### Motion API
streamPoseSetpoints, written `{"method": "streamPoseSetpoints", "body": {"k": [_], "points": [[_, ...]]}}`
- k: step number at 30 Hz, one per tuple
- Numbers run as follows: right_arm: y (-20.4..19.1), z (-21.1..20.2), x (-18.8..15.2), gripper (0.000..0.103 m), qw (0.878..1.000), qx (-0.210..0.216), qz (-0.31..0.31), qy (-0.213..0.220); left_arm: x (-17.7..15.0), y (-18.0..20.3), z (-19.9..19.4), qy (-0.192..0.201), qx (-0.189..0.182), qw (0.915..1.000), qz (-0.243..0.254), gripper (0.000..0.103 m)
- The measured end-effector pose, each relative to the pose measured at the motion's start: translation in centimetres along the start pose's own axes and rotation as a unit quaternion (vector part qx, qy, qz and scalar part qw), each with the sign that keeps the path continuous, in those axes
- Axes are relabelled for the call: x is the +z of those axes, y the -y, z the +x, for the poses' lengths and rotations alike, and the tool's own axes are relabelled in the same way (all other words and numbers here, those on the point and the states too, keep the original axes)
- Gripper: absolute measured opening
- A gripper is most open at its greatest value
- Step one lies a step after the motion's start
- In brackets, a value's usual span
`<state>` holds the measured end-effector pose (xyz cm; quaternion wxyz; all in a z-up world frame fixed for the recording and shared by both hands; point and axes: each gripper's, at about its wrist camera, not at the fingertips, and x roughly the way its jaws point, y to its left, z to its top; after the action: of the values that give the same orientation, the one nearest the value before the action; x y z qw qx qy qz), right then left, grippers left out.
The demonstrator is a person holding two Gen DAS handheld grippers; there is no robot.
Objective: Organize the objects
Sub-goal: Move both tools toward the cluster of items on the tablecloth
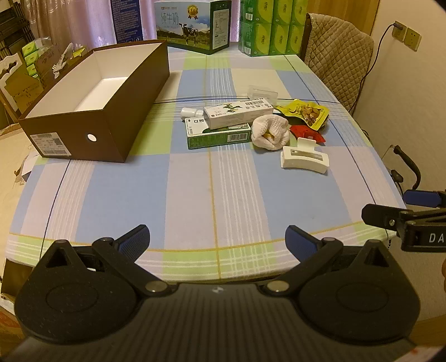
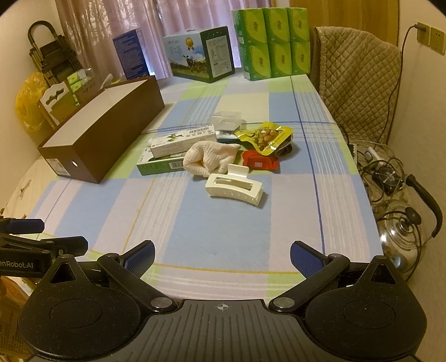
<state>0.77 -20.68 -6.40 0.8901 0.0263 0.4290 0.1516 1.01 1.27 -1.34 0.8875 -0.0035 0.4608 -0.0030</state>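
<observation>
An empty brown box [image 1: 117, 111] [image 2: 111, 131] with a white inside stands at the table's left. A pile lies mid-table: a white carton [image 1: 237, 112] [image 2: 181, 140] on a green carton [image 1: 220, 136] [image 2: 156, 167], a white cloth [image 1: 270, 132] [image 2: 209, 158], a yellow snack bag [image 1: 306, 111] [image 2: 267, 136], a red packet [image 1: 308, 133] [image 2: 259, 163], a clear plastic case [image 1: 262, 92] [image 2: 225, 118]. A white hair claw [image 1: 303, 160] [image 2: 237, 188] lies nearest. My left gripper [image 1: 217, 241] and right gripper [image 2: 223, 254] hover open over the near edge, holding nothing.
The checked tablecloth [image 1: 195, 195] [image 2: 223, 222] covers the table. A milk carton [image 1: 192, 25] [image 2: 200, 53], a blue box [image 2: 131, 53] and green tissue packs [image 1: 270, 25] [image 2: 273, 44] line the far edge. A padded chair [image 2: 359, 72] and a steel kettle [image 2: 404, 231] stand right.
</observation>
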Motion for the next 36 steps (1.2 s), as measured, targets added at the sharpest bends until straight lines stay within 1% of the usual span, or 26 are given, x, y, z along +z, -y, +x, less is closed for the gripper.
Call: {"method": "streamPoseSetpoints", "body": {"k": [1, 2, 17, 26, 36], "points": [[0.0, 0.0, 0.0, 0.101, 1.0, 0.0, 0.0, 0.0, 0.1, -0.1, 0.0, -0.001, 0.0, 1.0, 0.0, 0.102], [-0.4, 0.8, 0.3, 0.101, 1.0, -0.001, -0.001, -0.001, 0.2, -0.3, 0.1, -0.001, 0.0, 1.0, 0.0, 0.102], [-0.4, 1.8, 1.5, 0.101, 1.0, 0.002, -0.001, -0.009, 2.0, -1.3, 1.8, -0.01, 0.002, 0.9999, 0.002, 0.102], [0.2, 2.8, 2.6, 0.101, 1.0, 0.024, 0.011, -0.013, 3.2, -1.7, 3.1, -0.015, 0.002, 0.9999, 0.006, 0.102], [0.6, 4.4, 3.4, 0.1, 1.0, 0.023, 0.014, -0.014, 4.9, -1.8, 5.2, -0.025, -0.008, 0.9994, 0.021, 0.102]]}}
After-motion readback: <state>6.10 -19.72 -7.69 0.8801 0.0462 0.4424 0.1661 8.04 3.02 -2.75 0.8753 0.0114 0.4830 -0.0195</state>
